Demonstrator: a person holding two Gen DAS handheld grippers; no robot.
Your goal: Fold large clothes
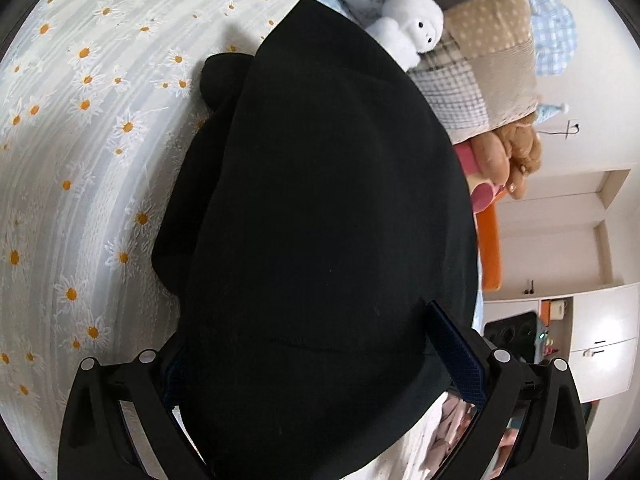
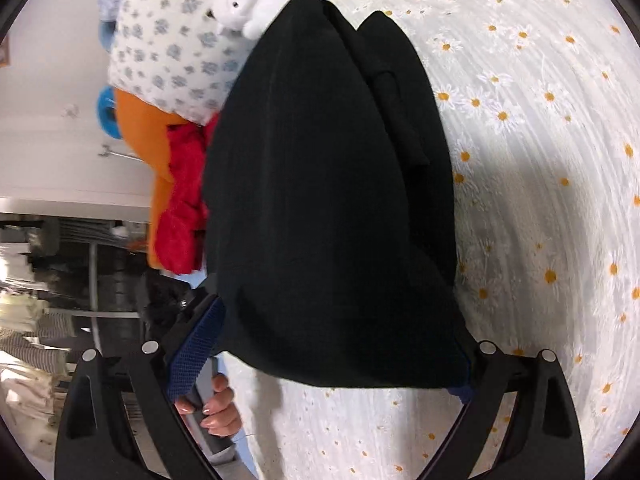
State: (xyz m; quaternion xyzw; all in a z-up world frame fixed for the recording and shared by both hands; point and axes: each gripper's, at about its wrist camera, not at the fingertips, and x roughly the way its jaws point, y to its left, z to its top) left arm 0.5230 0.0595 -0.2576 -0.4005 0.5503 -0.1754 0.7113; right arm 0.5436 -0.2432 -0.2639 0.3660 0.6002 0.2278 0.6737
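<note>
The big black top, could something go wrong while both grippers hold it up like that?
Maybe, in two ways. The black garment hangs bunched between the left gripper and the right gripper, with a lump of cloth drooping at one side, so it could land creased on the daisy bedspread. Its far end also sits close to the white plush toy by the pillows, so a swing forward might knock the toy over.

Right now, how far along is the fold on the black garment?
Mid-fold. The black garment looks already doubled, a layer showing beneath its edge. In hand: the left gripper and right gripper each appear to pinch an edge, lifting it over the daisy-print bedspread. Left: lay it down flat and finish any further folds.
</note>
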